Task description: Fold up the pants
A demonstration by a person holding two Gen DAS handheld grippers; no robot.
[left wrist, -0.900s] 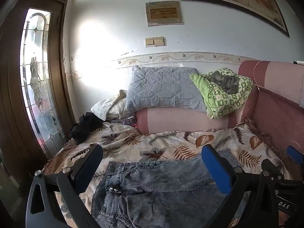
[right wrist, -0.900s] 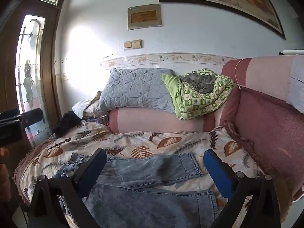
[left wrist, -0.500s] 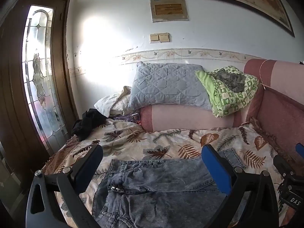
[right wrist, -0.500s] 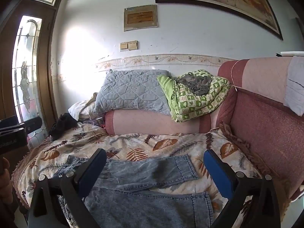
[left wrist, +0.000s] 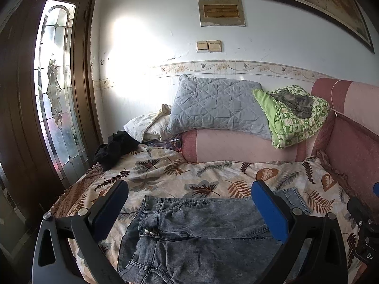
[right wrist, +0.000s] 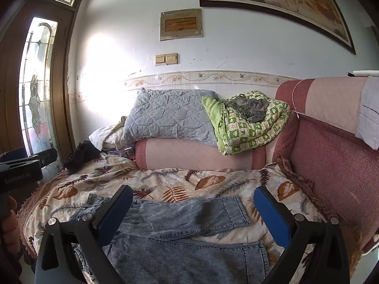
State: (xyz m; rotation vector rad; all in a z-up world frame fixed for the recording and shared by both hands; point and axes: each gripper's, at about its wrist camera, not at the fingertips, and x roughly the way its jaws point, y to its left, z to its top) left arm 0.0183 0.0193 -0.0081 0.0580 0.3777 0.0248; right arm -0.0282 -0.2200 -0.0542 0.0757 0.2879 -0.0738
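Grey washed denim pants (left wrist: 196, 227) lie flat on the leaf-print bedspread (left wrist: 189, 175), waist to the left with its metal buttons showing, legs running right. In the right wrist view the pants (right wrist: 180, 227) show both leg ends with hems at the right. My left gripper (left wrist: 189, 213) hovers above the waist end, jaws wide open with nothing between them. My right gripper (right wrist: 193, 213) hangs over the legs, also wide open and empty. The left gripper's body (right wrist: 21, 168) and a hand show at the left edge of the right wrist view.
A grey quilted pillow (left wrist: 218, 104) and a green patterned blanket (left wrist: 296, 116) rest on a pink bolster (left wrist: 236, 146) at the back. A black garment (left wrist: 116, 146) lies at the bed's far left. A pink sofa back (right wrist: 331, 156) bounds the right; a glazed wooden door (left wrist: 56, 94) stands left.
Both grippers have drawn back and tilted up a little, so the pants sit lower and more of the wall shows. The pants have not moved.
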